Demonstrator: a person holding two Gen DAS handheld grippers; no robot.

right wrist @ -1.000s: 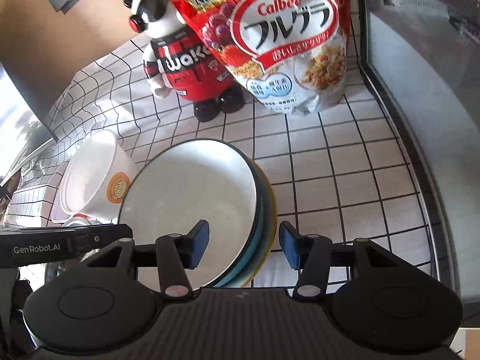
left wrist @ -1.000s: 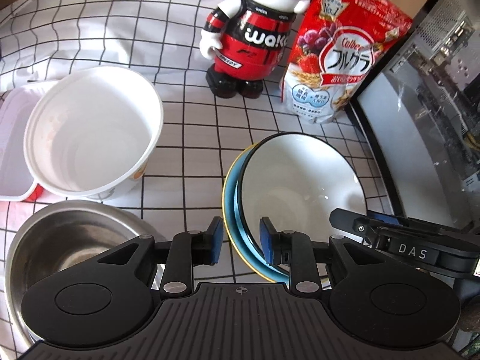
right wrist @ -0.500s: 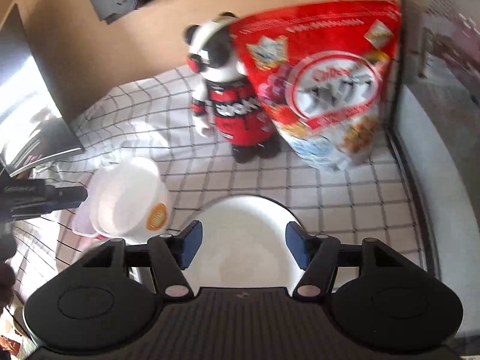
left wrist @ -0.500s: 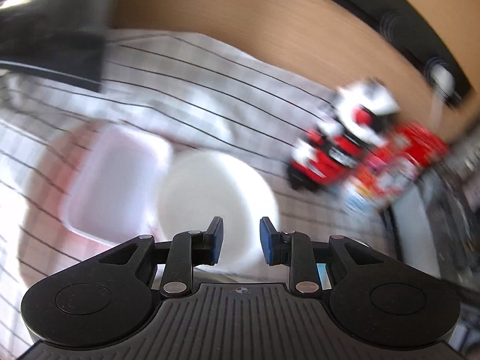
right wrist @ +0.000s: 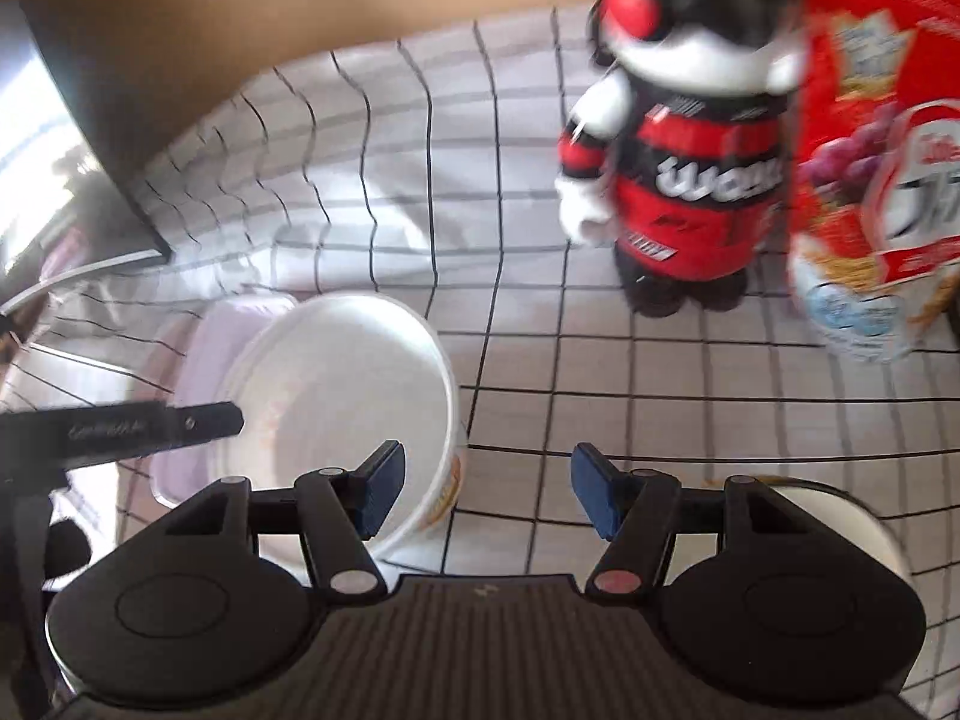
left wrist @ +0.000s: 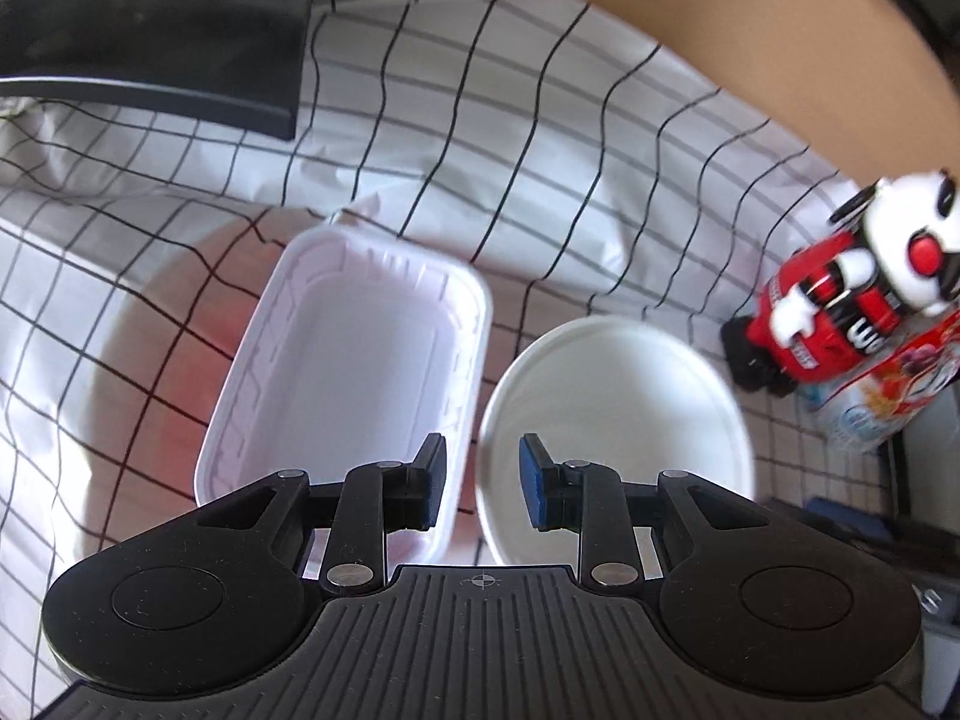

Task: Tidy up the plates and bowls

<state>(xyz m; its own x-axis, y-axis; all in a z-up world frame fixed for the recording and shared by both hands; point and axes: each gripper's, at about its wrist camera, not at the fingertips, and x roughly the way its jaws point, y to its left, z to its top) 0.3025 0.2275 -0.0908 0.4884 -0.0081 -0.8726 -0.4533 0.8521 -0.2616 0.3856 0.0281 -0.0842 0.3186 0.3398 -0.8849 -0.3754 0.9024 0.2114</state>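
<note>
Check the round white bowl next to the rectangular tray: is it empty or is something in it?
Empty. The white bowl stands upright beside the tray, and both views show only its bare white inside.

**Both grippers carried off the stacked bowls**

The left gripper point(left wrist: 483, 487) has been swung from the stacked bowls to above the gap between the white tray point(left wrist: 354, 378) and the paper bowl point(left wrist: 612, 420). The right gripper point(right wrist: 485, 498) has been shifted to beside the paper bowl point(right wrist: 342, 396); its jaws have just been opening, nothing between them.
</note>
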